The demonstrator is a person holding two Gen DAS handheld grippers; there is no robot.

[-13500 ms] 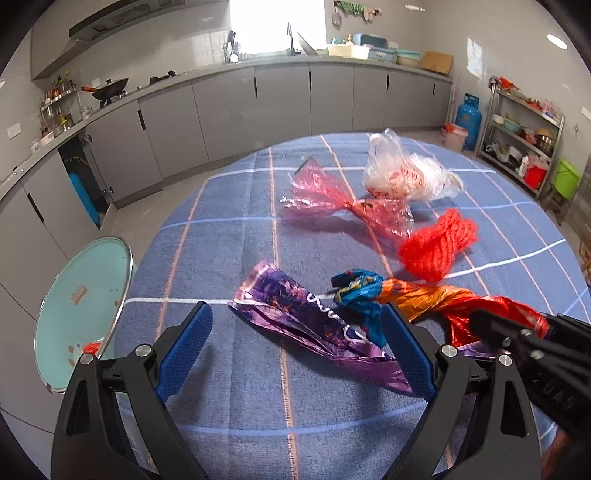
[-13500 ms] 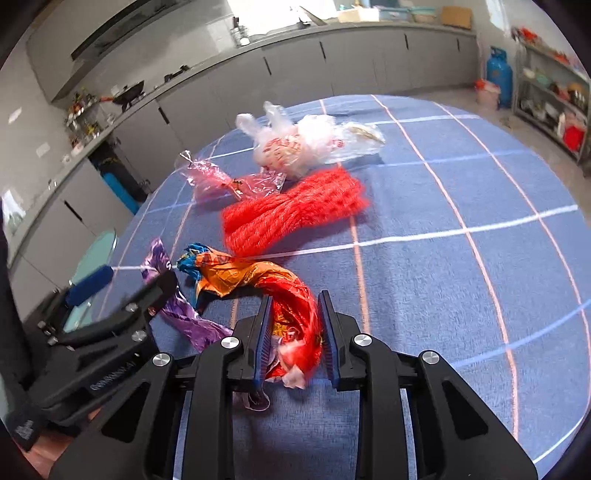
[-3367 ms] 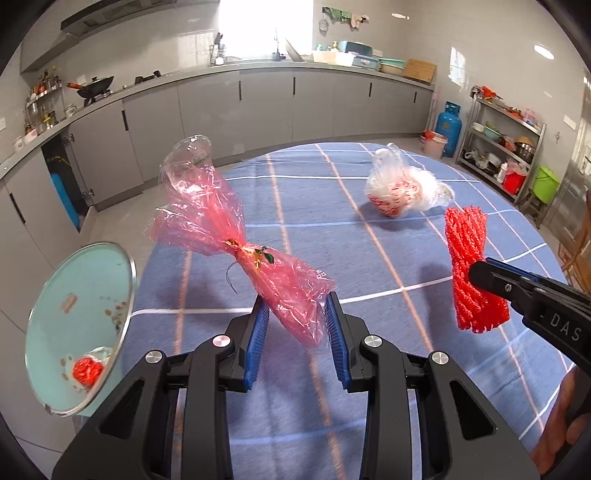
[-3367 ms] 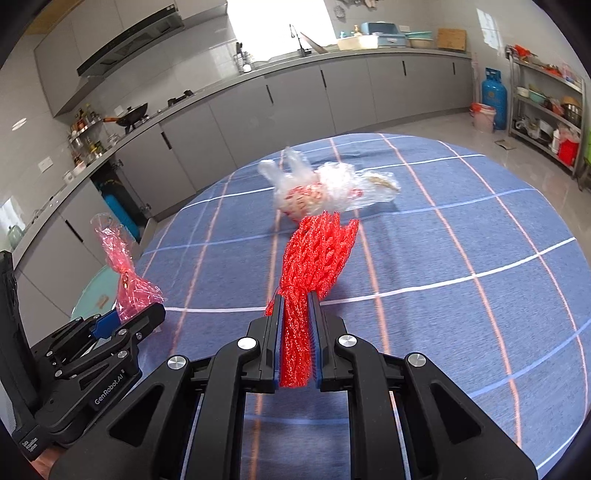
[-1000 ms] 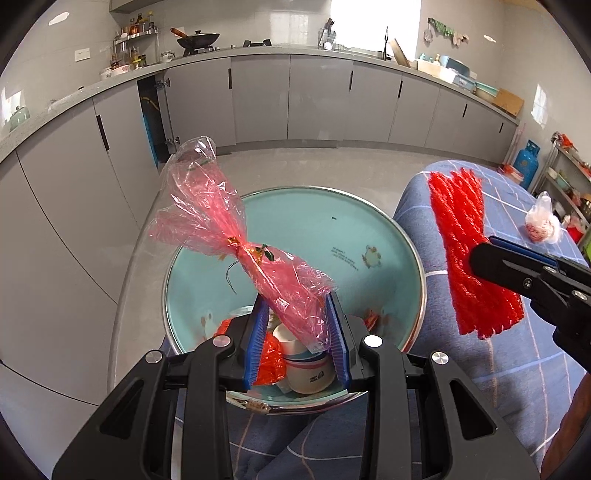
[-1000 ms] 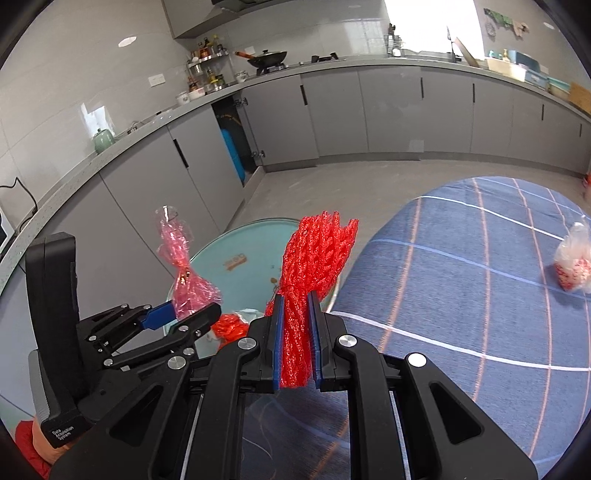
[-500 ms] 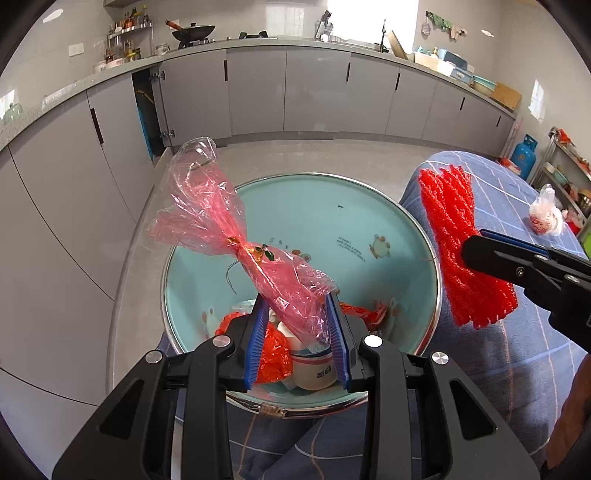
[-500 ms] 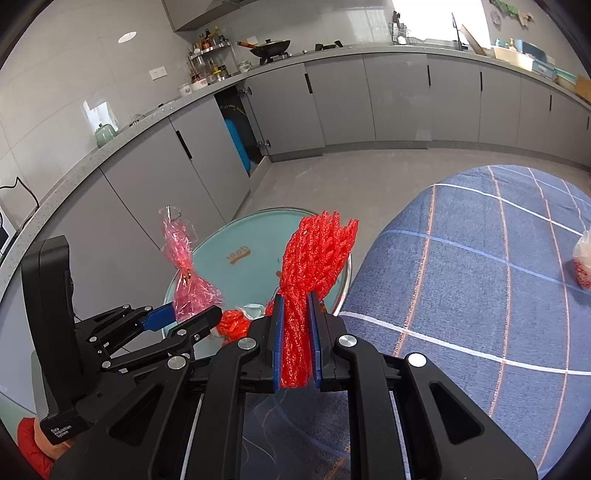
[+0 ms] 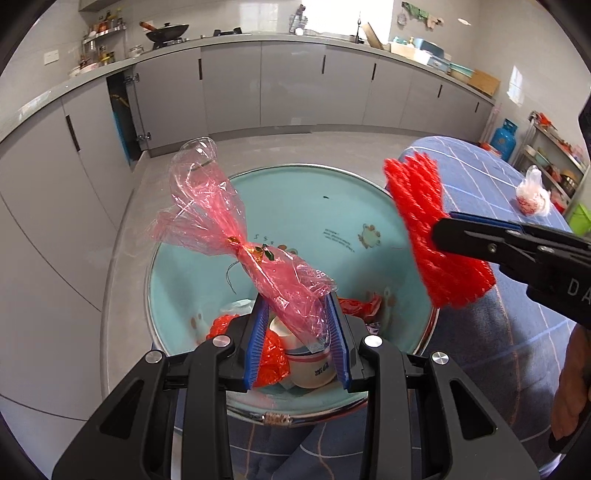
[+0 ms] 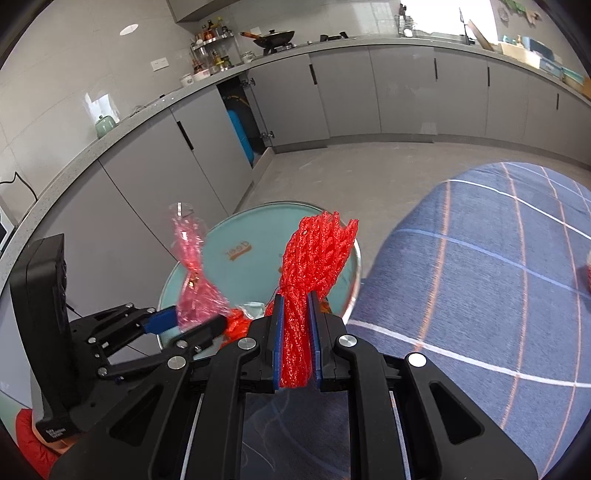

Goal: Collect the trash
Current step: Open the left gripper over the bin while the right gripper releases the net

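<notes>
1. Nearest, lower centre of the left wrist view: left gripper (image 9: 298, 338), blue pads pinching the lower end of a pink cellophane wrapper (image 9: 236, 236). Wrapper leans up and to the left, twisted at a knot mid-length.
2. Lower centre of the right wrist view: right gripper (image 10: 295, 339), pads pressed onto a red mesh net (image 10: 314, 266). Net stands upright, fanning out above the pads.
3. Right gripper also seen at right of the left wrist view, net (image 9: 432, 229) hanging across its tip.
4. Directly under both grippers: teal trash bin (image 9: 295, 206) with metal rim, open top. Both held items sit above its opening.
5. Inside bin, lower centre: white paper cup (image 9: 310, 369), red crumpled wrappers (image 9: 271, 356) beside it.
6. Right of bin, touching its rim: table with blue checked tablecloth (image 10: 498, 295).
7. Upper right, far on the cloth: clear plastic bag (image 9: 532, 194) with red contents, well apart from the bin.
8. Background: grey cabinets (image 9: 288, 85) along the wall; wok (image 9: 166, 31) on counter, upper left.
</notes>
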